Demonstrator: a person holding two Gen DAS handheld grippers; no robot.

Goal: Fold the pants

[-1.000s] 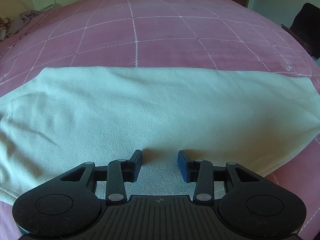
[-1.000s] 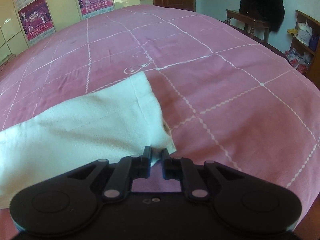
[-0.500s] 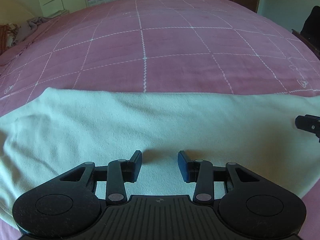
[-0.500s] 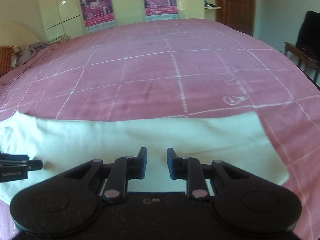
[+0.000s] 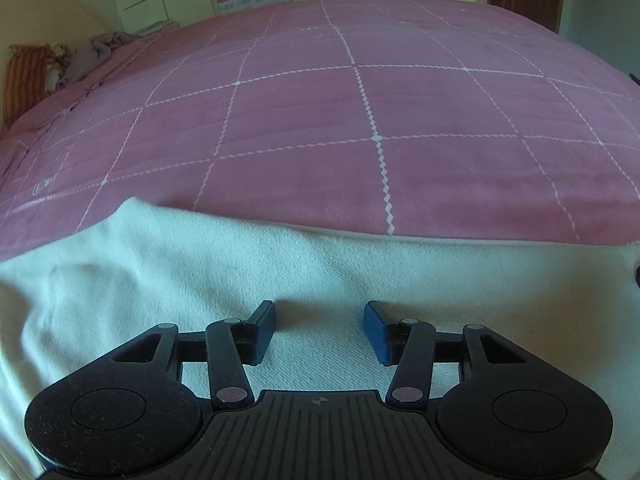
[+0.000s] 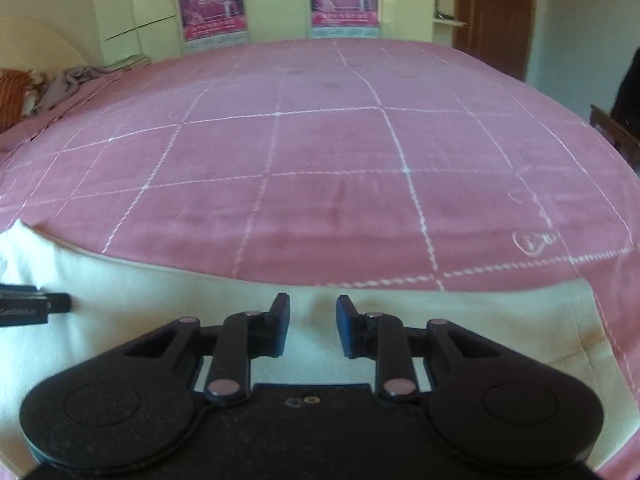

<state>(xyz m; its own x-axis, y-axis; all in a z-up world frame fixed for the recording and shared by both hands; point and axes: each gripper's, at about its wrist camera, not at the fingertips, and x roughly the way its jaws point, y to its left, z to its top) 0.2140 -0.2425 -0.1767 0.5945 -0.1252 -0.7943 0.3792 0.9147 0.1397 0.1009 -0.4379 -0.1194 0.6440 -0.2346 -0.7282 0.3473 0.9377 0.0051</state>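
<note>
Left wrist view: the pants (image 5: 168, 280), pale and laid flat, cover the near strip of the pink bedspread (image 5: 360, 120), with their far edge running straight across it and rising to a soft bump at the left. The left gripper (image 5: 320, 326) hangs low over the cloth, on the near side of that far edge. Its jaws have just been opening and now stand well apart, with bare fabric showing between the blue pads and nothing pinched. That reads as a release after laying a layer down, since the cloth beneath lies smooth.

Right wrist view: the same pants (image 6: 500, 320) fill the near band of the bedspread (image 6: 320, 160), ending at the right in a hemmed corner that drops toward the camera. The right gripper (image 6: 313, 326) sits just short of the pants' far edge, its jaws have just been opening a little and are narrowly parted, gripping nothing. Whether the fingertips brush the cloth is hard to say, as the frame is slightly blurred. The left gripper's tip (image 6: 36, 308) pokes in at the left, over the pants, so both tools flank the same fold.
</note>
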